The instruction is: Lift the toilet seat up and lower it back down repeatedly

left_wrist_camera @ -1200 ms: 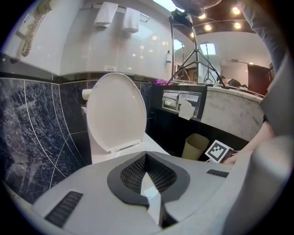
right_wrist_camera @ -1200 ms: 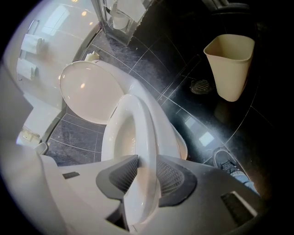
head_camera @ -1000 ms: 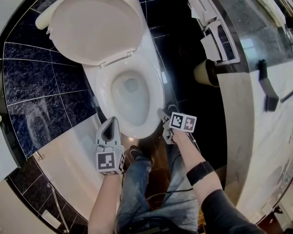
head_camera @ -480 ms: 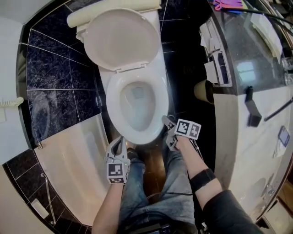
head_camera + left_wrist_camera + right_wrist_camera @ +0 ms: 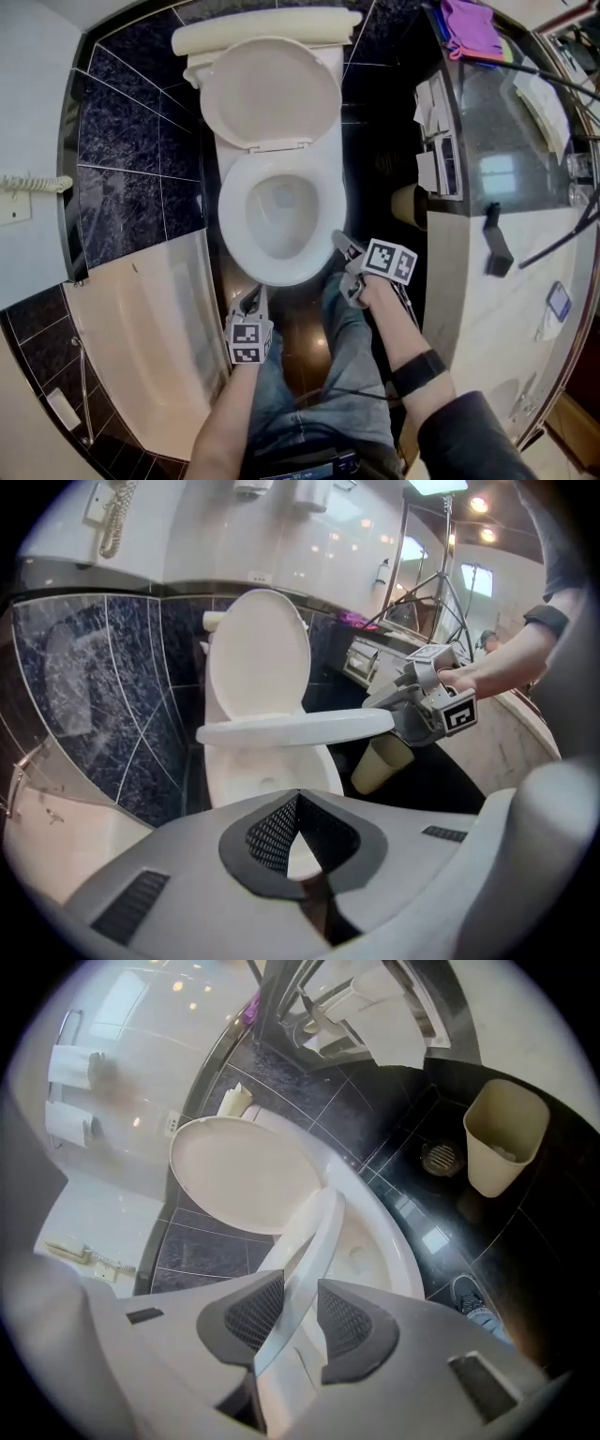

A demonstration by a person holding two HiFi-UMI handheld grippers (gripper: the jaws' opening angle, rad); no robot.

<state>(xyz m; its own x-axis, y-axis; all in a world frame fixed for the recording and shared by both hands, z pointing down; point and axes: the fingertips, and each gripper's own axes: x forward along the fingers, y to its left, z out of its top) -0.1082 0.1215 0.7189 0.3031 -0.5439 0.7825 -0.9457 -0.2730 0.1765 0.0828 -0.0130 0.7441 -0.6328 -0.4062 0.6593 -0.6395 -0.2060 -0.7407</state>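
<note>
The white toilet seat [image 5: 327,214] [image 5: 295,728] is raised off the bowl [image 5: 277,225] and lies roughly level in the left gripper view. The lid [image 5: 272,89] stands up against the tank. My right gripper [image 5: 339,244] [image 5: 300,1307] is shut on the seat's front right rim [image 5: 314,1232]. Its jaws have just eased open a little, with the rim still between the pads. The left gripper view shows it at the seat's right end [image 5: 398,714]. My left gripper [image 5: 255,296] [image 5: 298,799] hangs in front of the bowl, shut and holding nothing.
A bathtub [image 5: 150,319] runs along the left. A beige waste bin [image 5: 412,204] [image 5: 506,1133] stands on the dark floor right of the toilet, below a wall control panel [image 5: 436,131]. A counter [image 5: 525,187] fills the right side. The person's legs [image 5: 328,375] are below the bowl.
My left gripper has drawn back from the bowl's front toward the person's leg. My right gripper stays on the seat's front right rim. The head view has shifted, showing the whole toilet.
</note>
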